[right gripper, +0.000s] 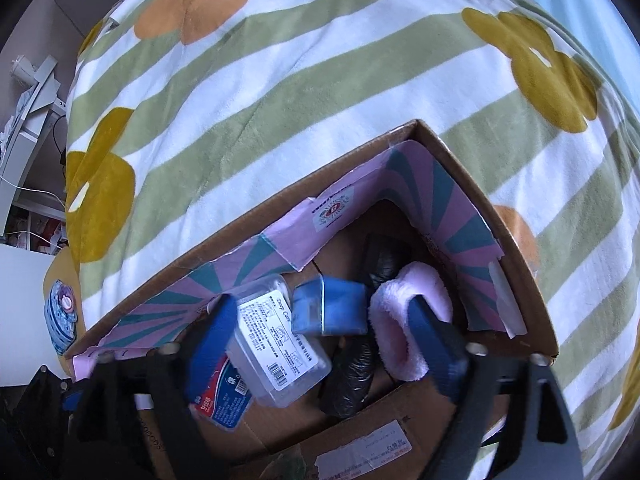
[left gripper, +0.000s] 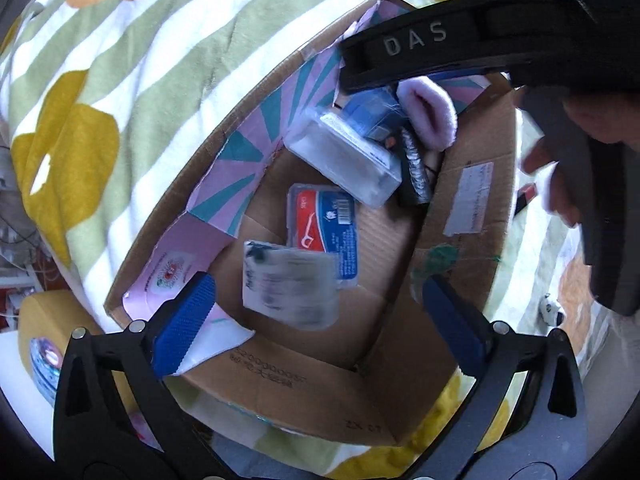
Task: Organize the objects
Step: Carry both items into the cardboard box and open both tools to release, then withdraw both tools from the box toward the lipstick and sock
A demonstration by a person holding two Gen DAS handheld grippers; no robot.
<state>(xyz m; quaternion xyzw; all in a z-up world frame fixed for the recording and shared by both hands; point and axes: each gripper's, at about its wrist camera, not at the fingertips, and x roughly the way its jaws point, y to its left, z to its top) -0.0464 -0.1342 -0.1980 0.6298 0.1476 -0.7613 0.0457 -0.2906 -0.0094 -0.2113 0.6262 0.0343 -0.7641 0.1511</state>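
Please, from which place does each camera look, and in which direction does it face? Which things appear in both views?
Left wrist: above the cardboard box, looking down inside; own open blue jaws show, also the right gripper's black body and a hand.
Right wrist: low at the box, facing across it to the striped blanket; own open jaws show.
Shared: the box, clear plastic case, pink fluffy item, floss pack.

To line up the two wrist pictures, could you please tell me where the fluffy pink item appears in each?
Left wrist view: the fluffy pink item sits upper right of centre, at the far end of the cardboard box, just under the black right gripper body.
Right wrist view: it lies lower right of centre, against one blue finger.
Shared landmark: the clear plastic case nearby.
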